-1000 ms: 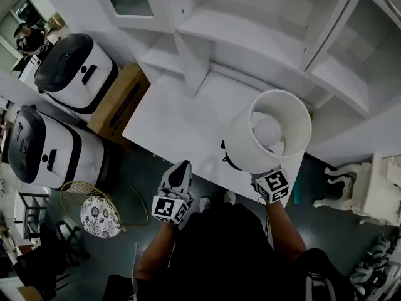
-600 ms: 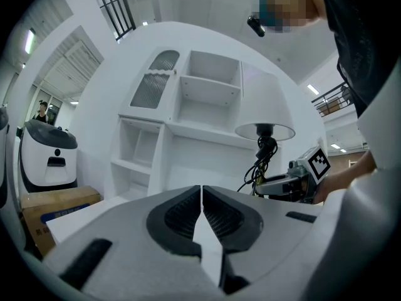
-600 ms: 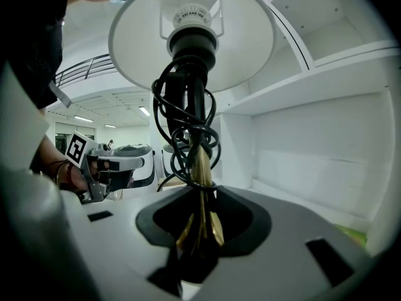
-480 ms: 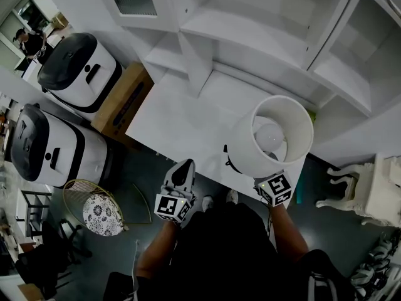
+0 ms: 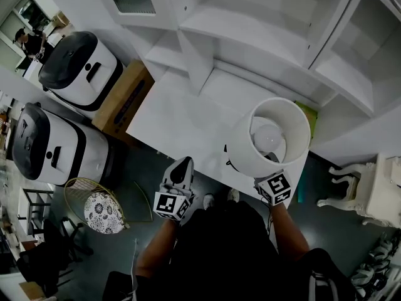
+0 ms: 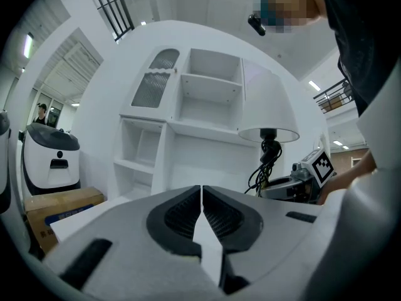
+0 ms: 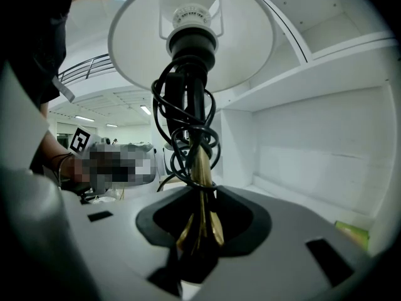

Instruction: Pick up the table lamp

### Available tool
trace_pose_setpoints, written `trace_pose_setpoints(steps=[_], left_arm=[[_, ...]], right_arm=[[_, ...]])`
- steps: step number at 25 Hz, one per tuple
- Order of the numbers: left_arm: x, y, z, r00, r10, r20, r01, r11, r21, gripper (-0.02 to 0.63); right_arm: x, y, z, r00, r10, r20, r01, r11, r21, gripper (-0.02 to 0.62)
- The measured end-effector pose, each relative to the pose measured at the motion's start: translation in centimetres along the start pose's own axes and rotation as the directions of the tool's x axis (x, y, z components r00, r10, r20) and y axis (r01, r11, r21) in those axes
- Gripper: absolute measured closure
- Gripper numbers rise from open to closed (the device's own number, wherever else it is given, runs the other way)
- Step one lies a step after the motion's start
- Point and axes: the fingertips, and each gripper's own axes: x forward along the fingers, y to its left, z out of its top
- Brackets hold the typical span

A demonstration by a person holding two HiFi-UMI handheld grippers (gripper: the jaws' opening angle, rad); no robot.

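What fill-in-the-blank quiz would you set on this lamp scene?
The right gripper is shut on the thin gold ____ of the table lamp. A black ____ is coiled round it. The left gripper, fingers ____, holds nothing. The lampshade is ____.
Missing words: stem, cord, shut, white.

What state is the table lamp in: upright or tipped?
Upright: the table lamp has its shade above the stem, clamped in the right gripper.

White desk (image 5: 182, 115) with green item (image 5: 306, 113)
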Motion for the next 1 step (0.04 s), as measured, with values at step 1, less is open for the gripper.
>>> trace_pose_setpoints(steps=[1], left_arm=[[0.13,0.01,-0.01,1.000,0.001,-0.001,-0.001,1.000,0.001,0.581]], right_arm=[[0.07,-0.13,-0.12,1.000,0.000,-0.002,0.000,1.000,-0.002,0.471]])
